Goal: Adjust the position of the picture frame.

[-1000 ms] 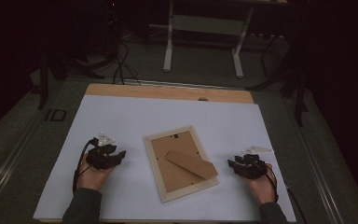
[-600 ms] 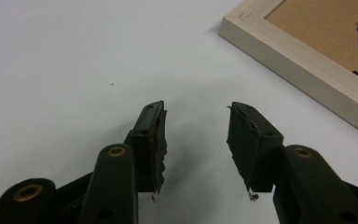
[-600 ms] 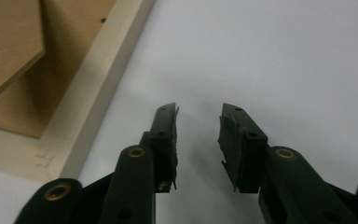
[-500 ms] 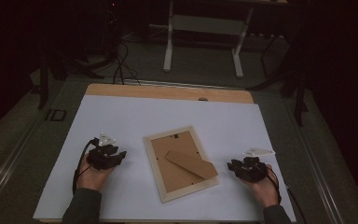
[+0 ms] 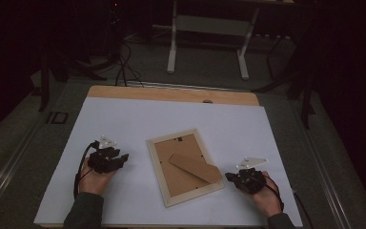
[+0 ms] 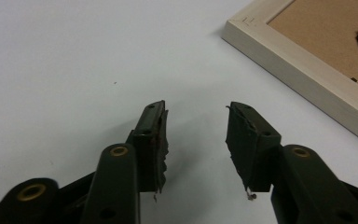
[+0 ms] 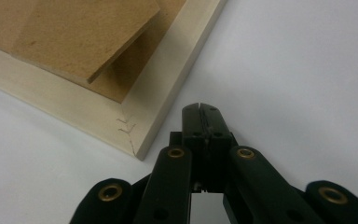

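A pale wooden picture frame [image 5: 156,169] lies face down in the middle of the white table, its brown backing up and the stand flap [image 5: 195,168] across it. My left gripper [image 5: 123,157] rests left of the frame, pointing at it. Its jaws stand open and have just been opening a little, with only bare table between them [image 6: 196,109]; the frame's edge [image 6: 303,74] lies ahead to the right. My right gripper [image 5: 228,177] sits by the frame's near right corner [image 7: 168,88]. Its jaws [image 7: 200,108] have just been closing and are shut on nothing, just clear of the corner.
A white sheet [image 5: 124,119] covers the table, with a bare wooden strip [image 5: 171,94] along the far edge. Beyond it stand a desk's white legs [image 5: 174,43] and dark cables [image 5: 124,67] on the floor. The table's near edge runs just behind both hands.
The right gripper has shifted a little toward the table's near edge, beside the frame's corner. The left gripper and the frame have stayed put.
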Motion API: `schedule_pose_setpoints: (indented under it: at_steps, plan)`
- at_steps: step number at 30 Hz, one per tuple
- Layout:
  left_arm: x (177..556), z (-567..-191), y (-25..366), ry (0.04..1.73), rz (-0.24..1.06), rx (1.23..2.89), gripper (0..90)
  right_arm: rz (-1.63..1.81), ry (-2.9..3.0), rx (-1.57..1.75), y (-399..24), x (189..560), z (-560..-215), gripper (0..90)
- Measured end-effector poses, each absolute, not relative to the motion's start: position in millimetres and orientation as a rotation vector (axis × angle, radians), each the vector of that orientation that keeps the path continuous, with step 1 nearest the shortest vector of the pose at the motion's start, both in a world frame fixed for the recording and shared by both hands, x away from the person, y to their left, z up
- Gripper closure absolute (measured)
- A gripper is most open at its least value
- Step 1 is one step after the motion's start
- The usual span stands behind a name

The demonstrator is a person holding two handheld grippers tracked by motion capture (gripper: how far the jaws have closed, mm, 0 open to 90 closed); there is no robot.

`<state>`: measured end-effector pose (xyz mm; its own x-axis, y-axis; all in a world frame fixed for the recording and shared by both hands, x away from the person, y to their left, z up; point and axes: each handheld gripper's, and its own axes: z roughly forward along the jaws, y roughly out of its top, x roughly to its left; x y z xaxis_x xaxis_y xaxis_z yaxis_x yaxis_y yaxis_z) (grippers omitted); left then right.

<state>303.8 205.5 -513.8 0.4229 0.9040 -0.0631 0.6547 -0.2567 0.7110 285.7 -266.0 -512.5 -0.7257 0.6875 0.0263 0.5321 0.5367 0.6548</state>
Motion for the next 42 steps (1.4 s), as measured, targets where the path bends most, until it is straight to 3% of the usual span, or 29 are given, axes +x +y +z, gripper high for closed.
schedule_pose_setpoints:
  at_steps: [13, 17, 28, 42]
  plan:
    - [303, -515, 197, 1.256, 0.461, 2.049, 56.4, 0.984, 2.586, 0.997, -264, 273, -516, 89.9]
    - [302, -516, 188, 1.216, 0.445, 2.077, 62.2, 0.989, 2.597, 0.997, -264, 271, -518, 89.8]
    - [302, -522, 169, 1.198, 0.385, 2.045, 89.5, 0.997, 2.6, 1.022, -262, 275, -525, 89.9]
    - [302, -532, 137, 1.155, 0.349, 2.089, 90.0, 1.023, 2.594, 1.039, -263, 276, -527, 90.0]
